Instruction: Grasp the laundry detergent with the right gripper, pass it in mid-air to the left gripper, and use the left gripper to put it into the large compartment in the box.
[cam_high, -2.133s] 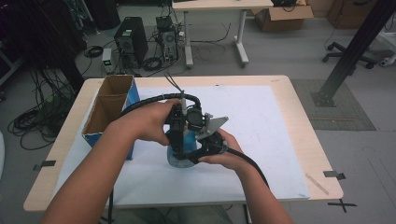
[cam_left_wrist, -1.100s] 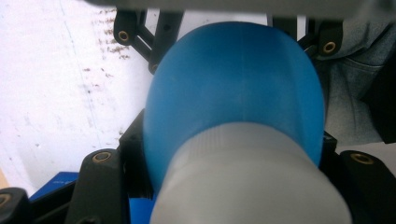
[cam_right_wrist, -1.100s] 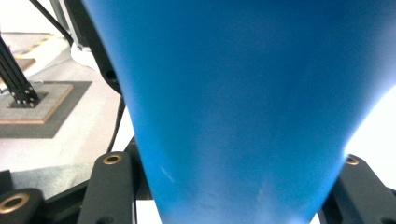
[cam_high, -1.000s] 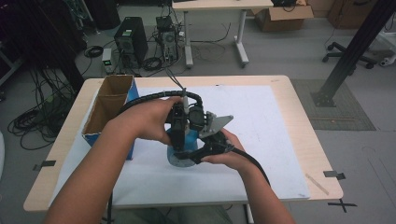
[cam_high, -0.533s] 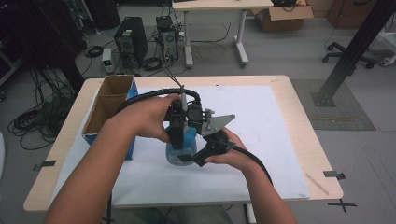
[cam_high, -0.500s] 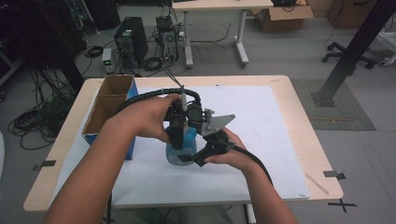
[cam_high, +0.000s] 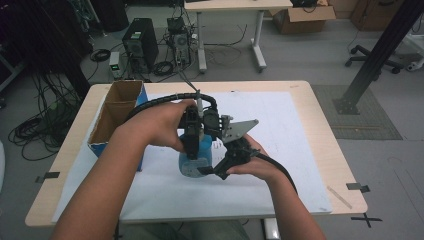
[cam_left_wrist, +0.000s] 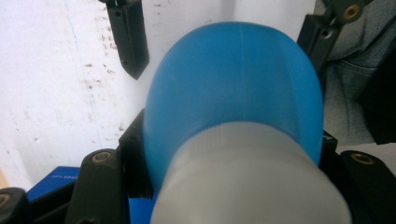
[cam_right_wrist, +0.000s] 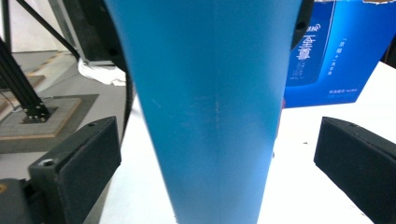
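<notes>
Item: blue plastic bottle (cam_high: 196, 159) with a pale grey cap (cam_left_wrist: 252, 182), standing upright near the middle of the table (cam_high: 320, 125), on the white sheet (cam_high: 280, 130) that is covering most of the tabletop. In the left gripper view the cap is sitting closest to the camera, with the blue body widening away from it toward the sheet.

Left gripper (cam_high: 192, 145): reaching down over the bottle from above, its jaws clamping the bottle just under the cap. In its own view the black jaw blocks are pressing against the blue plastic on both sides.

Right gripper (cam_high: 212, 172): lying low at the bottle's base, on the side nearer the person. Its jaws have just been opening and are now standing wide, one black pad (cam_right_wrist: 77, 170) on each side of the blue body, with clear gaps showing between pads and plastic; the bottle is between them but is not being gripped.

Also present: an open cardboard box with a blue printed outside (cam_high: 117, 112), sitting on the left part of the table, near the bottle but apart from it. Its blue printed side (cam_right_wrist: 327, 51) is showing behind the bottle in the right gripper view.
</notes>
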